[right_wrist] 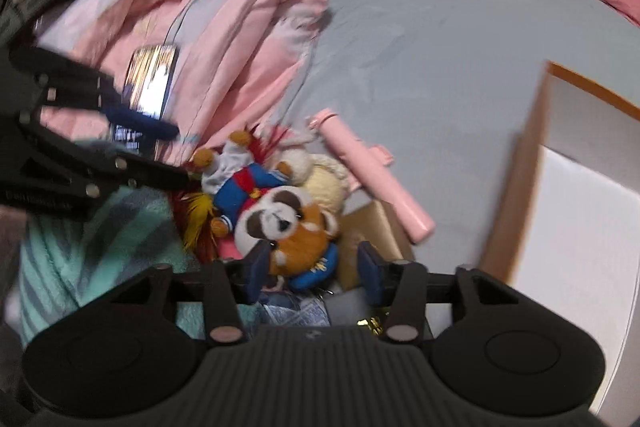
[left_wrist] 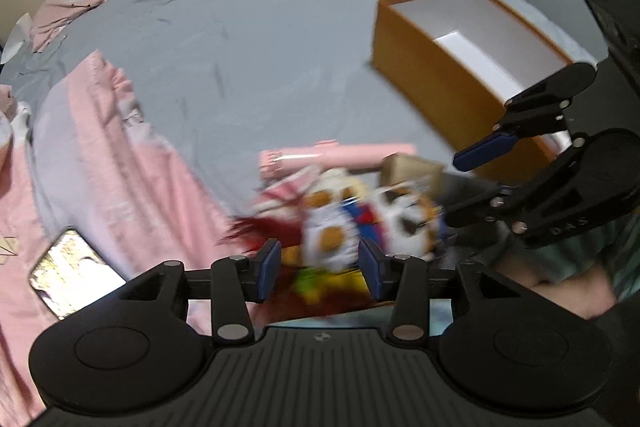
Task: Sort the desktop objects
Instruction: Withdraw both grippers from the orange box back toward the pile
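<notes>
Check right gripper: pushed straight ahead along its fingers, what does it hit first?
Likely the red panda plush, sitting right between the open right gripper fingers. Depth is unclear, but nothing shows in front of it.

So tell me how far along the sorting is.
Nothing looks sorted yet: the orange box shows only its white inside. Both the left gripper and right gripper hover open over the pile, holding nothing. The red panda plush, sailor doll and pink tube are left on the bed.
</notes>
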